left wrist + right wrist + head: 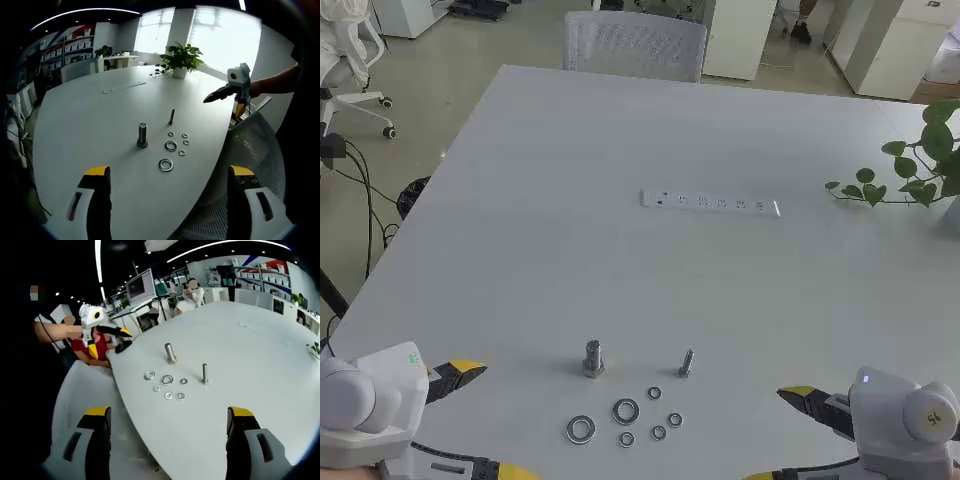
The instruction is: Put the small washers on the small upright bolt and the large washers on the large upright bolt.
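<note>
Left claw (502, 420) and right claw (766, 434) are hovering, jaws apart (nothing threaded yet); next likely pinching large washer (626, 411), 5 o'clock of large bolt (593, 358).

Big white counter (620, 150) with a power strip (710, 202) lying mid-surface and a leafy plant (920, 165) at one edge. Grey mesh chair (635, 45) sits at the far end. Bright windows (220, 35) behind the plant, shelves (65, 47) along one wall, curved light strips (97, 260) on a dark ceiling.
</note>
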Demonstrator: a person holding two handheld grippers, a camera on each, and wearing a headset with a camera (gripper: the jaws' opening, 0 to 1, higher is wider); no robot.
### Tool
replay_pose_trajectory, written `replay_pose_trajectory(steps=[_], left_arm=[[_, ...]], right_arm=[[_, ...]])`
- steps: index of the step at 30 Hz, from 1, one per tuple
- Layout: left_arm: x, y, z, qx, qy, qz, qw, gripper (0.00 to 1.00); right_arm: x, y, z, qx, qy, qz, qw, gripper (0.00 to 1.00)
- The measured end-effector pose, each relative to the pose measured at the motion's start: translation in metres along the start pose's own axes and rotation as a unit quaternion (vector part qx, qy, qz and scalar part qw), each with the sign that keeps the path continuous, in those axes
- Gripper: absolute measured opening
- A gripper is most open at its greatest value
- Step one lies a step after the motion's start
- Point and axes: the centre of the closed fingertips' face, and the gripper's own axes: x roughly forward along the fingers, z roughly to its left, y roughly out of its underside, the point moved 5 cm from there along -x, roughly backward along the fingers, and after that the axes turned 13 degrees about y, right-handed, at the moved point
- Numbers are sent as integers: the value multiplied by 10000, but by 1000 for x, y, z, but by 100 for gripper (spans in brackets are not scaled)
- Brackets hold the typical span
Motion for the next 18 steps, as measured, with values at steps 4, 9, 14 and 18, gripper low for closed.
replay_pose_trajectory(steps=[4,9,14,18], left_arm=[[0,1,-2,0,7,-5,10000,97],[-1,1,-3,-3,11,-13,10000,97],[-1,0,-3,3,6,-13,10000,97],[0,0,-5,-21,30,-32,10000,97]], right_arm=[[-1,0,0,-9,-3,9,10000,96],[-2,0,0,-22,2,5,10000,96],[-2,0,1,-29,4,3,10000,96],[-2,0,2,-11,7,-9,10000,96]])
